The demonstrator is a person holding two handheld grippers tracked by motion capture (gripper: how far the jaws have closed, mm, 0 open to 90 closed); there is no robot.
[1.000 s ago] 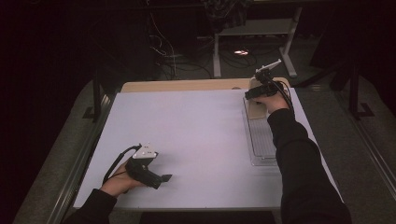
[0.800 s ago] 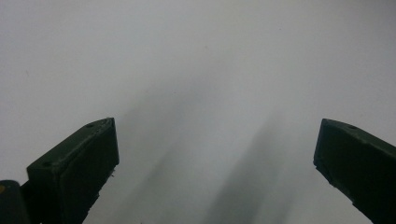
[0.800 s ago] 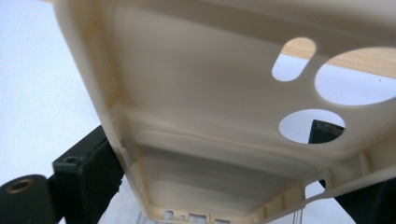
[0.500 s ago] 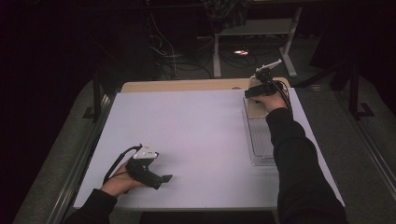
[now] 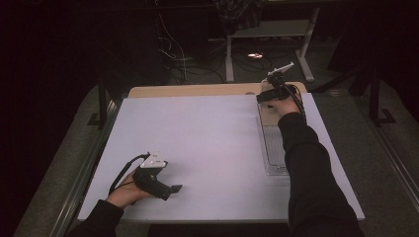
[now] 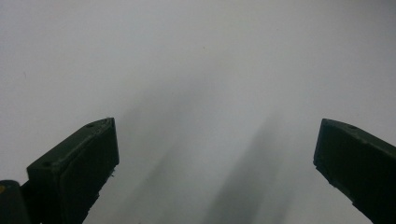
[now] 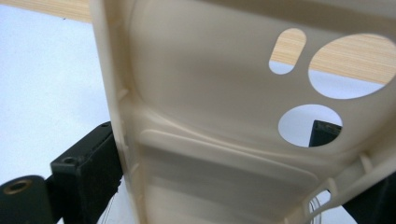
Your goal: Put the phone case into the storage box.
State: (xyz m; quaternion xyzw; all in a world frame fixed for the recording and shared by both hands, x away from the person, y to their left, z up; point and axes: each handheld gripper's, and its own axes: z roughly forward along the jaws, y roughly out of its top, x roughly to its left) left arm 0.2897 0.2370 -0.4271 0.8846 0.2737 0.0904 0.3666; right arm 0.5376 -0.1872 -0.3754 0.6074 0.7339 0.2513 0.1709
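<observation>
White surface [image 5: 212,143] takes up most of the scene, wood edge showing at the far side. Clear tray [image 5: 273,148] lies along its right side. Cream plastic part [image 7: 224,116] with round cutouts sits at the tray's far end, right gripper [image 5: 271,95] clamped on its edge wall. Left gripper [image 5: 168,190] rests low on the near-left surface, jaws wide apart, holding nothing.

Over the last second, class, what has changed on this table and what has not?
Little moved. The right gripper stays at the far end of the cream plastic tray, jaws either side of its wall. The left gripper stays open, resting near the table's front edge.
</observation>
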